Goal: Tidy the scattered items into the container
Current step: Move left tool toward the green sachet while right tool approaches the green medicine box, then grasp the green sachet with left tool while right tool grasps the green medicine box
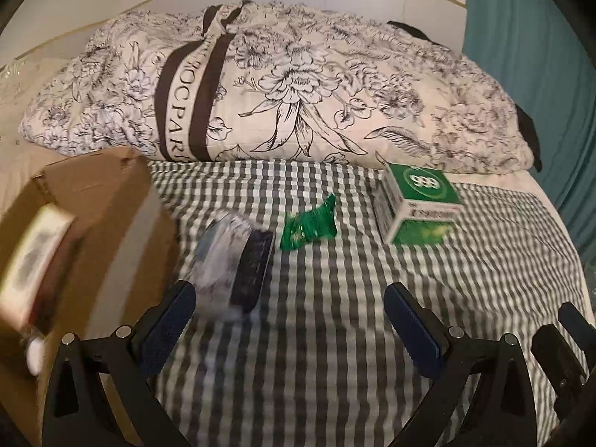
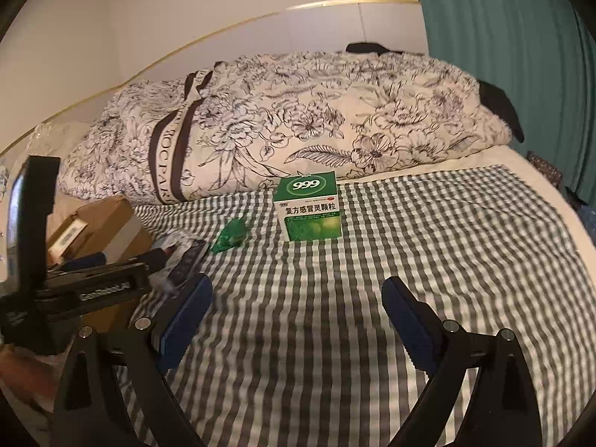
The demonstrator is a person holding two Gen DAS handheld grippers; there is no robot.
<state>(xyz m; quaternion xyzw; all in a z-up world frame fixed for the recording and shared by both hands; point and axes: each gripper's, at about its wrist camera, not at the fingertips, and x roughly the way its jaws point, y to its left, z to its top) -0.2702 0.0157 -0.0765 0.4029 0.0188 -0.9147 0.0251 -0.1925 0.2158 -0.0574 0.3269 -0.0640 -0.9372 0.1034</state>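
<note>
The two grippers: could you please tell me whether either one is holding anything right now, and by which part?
Nothing is held. The left gripper and the right gripper are both open, with only the checked cloth showing between their fingers.

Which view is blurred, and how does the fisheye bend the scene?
Left wrist view: motion blur smears the cardboard box and clear packet; the green 999 box is soft. Right wrist view: sharper, its print legible. Both views: warm dim light, and the headboard's gold trim bows.
</note>
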